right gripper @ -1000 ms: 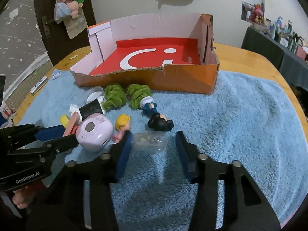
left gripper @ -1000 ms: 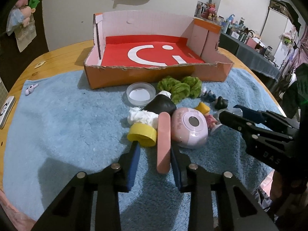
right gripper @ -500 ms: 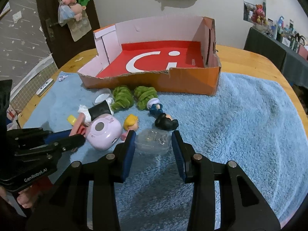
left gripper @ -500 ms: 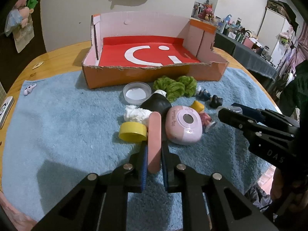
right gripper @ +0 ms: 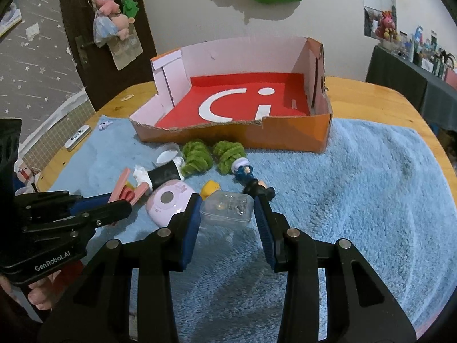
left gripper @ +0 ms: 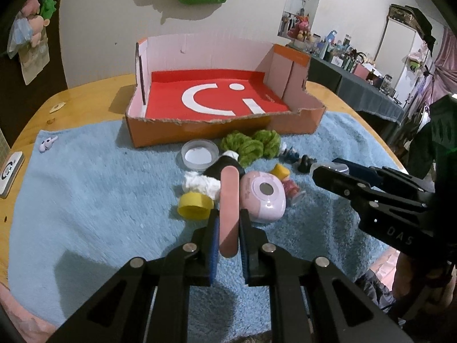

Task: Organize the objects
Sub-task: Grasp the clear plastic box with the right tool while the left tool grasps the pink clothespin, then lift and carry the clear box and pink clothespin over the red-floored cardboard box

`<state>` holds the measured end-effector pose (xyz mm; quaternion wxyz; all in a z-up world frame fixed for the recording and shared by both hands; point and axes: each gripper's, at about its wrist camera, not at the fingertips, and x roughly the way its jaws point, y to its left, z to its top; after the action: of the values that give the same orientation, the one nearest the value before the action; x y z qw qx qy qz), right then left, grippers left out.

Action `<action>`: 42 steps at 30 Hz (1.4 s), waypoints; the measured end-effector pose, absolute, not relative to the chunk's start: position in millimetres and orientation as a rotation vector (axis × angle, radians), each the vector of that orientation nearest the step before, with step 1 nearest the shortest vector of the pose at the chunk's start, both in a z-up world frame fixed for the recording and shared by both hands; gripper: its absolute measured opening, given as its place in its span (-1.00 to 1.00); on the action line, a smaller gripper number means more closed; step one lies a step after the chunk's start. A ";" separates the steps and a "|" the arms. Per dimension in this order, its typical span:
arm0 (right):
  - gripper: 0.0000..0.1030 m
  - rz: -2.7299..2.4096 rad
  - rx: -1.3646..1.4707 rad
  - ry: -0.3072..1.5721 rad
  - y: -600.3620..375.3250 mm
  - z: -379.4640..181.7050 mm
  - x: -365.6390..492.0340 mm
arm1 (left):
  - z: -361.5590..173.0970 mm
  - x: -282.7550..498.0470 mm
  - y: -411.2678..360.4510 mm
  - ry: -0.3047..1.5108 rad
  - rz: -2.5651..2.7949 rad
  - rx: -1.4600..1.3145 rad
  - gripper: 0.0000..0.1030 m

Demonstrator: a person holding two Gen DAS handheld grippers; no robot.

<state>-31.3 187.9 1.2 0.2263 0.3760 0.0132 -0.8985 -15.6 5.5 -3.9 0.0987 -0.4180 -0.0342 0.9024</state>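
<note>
Over the blue towel on the desk: two tools, each clamped on a small item, box waiting beyond.

From the left wrist view: left tool (left gripper: 228, 225) pinched tight on the near end of a pink nail file (left gripper: 229, 200), flat faces against the pads; thin, light, probably a little springy, so best held by the flats near one end as now, far tip reaching out over the yellow cap (left gripper: 194, 205) and pink round case (left gripper: 264, 194); pointed steeply down toward the towel (left gripper: 85, 200), orange box (left gripper: 217, 130) well ahead.

From the right wrist view: right tool (right gripper: 227, 214) closed on the two short sides of a clear plastic case (right gripper: 227, 210), small bits visible inside; hard, smooth shell, likely slippery and light, so square side contact seems wise; angled down likewise, figurine (right gripper: 258, 190) just beyond, box further off.
</note>
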 end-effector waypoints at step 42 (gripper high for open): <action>-0.29 -2.483 0.954 0.032 172.9 36.1 -77.3 | 29.5 -81.1 -4.2 -0.121 2.716 -1.164 -0.75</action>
<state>-77.3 172.9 36.1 0.2385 0.3482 0.0116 -0.9065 -81.1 -4.2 29.5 0.0918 -0.3919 -0.0407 0.9145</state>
